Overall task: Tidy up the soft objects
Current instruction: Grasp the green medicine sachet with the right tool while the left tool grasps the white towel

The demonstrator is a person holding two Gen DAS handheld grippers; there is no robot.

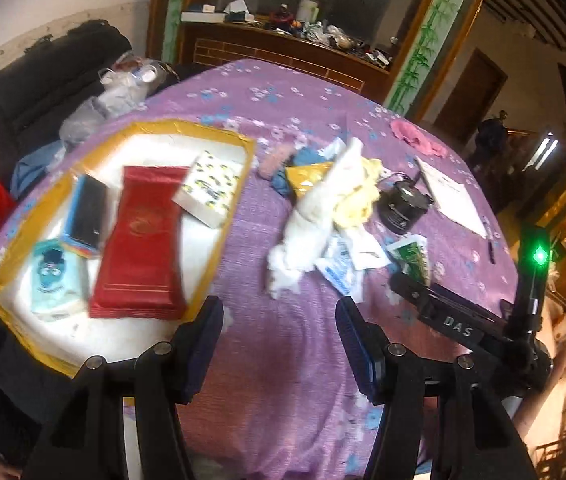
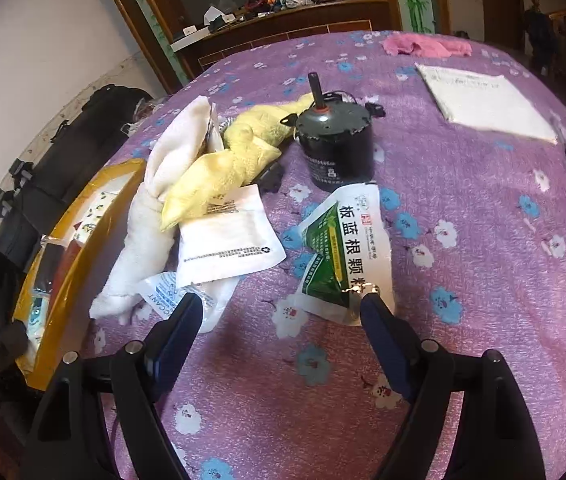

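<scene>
Left wrist view: left gripper (image 1: 279,332) wide, empty, above purple floral bedspread (image 1: 283,360); right gripper (image 2: 279,316) wide, empty; wooden cabinet (image 1: 283,48) behind.

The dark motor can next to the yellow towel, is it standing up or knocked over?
Upright. The dark motor can stands on its base on the purple cloth, shaft pointing up, beside the yellow towel.

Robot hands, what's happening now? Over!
Left gripper, right gripper open, empty. White fluffy towel and yellow cloth loose on table. Black metal motor beside them.

left wrist: high, facing tray (image 1: 225,216) | right wrist: low, near | shared: white towel (image 1: 315,216) (image 2: 155,216)
</scene>
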